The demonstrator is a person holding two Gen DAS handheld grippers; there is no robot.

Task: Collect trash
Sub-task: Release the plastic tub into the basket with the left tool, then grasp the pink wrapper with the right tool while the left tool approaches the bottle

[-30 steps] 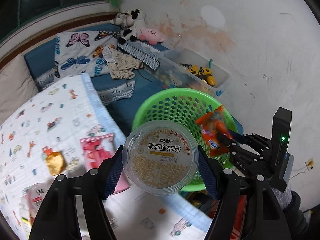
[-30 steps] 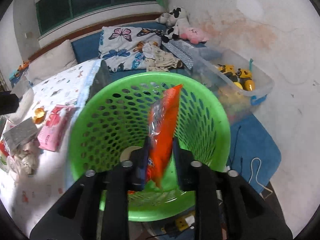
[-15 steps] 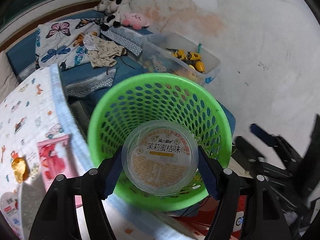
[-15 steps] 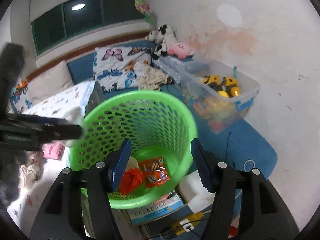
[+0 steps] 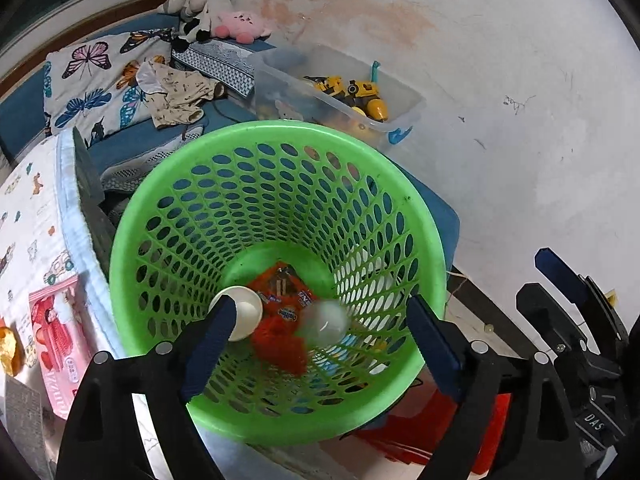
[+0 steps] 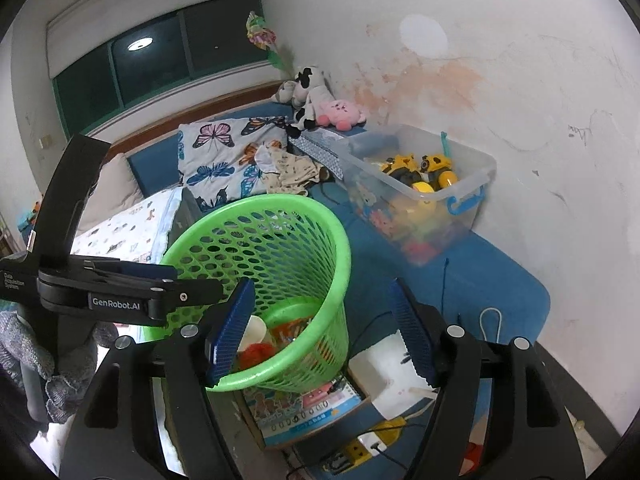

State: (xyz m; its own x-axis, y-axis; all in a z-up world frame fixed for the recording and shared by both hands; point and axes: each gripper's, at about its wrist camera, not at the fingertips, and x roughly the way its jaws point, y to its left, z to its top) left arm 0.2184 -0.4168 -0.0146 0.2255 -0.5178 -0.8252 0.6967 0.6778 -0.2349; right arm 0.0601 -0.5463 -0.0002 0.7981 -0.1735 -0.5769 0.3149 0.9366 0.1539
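Note:
A green mesh basket [image 5: 424,236] stands beside the bed; it also shows in the right wrist view [image 6: 340,240]. Inside lie an orange snack wrapper [image 5: 286,300], a white cup [image 5: 244,312] and a blurred clear round jelly cup [image 5: 324,322] that is falling. My left gripper [image 5: 316,340] is open and empty right above the basket's mouth. My right gripper [image 6: 320,328] is open and empty, to the right of the basket and higher. The left gripper's body shows in the right wrist view [image 6: 112,288].
A bed with a cartoon-print quilt [image 5: 28,216] lies left, with a pink packet [image 5: 60,344] and gold wrapper [image 5: 8,348] on it. A clear toy bin [image 6: 424,184] stands by the white wall. Boxes, a booklet [image 6: 296,408] and a power strip [image 6: 368,446] lie on the floor.
My left gripper opened and dropped the jelly cup into the basket. My right gripper, which let go of the orange wrapper earlier, pulled back and up to the right.

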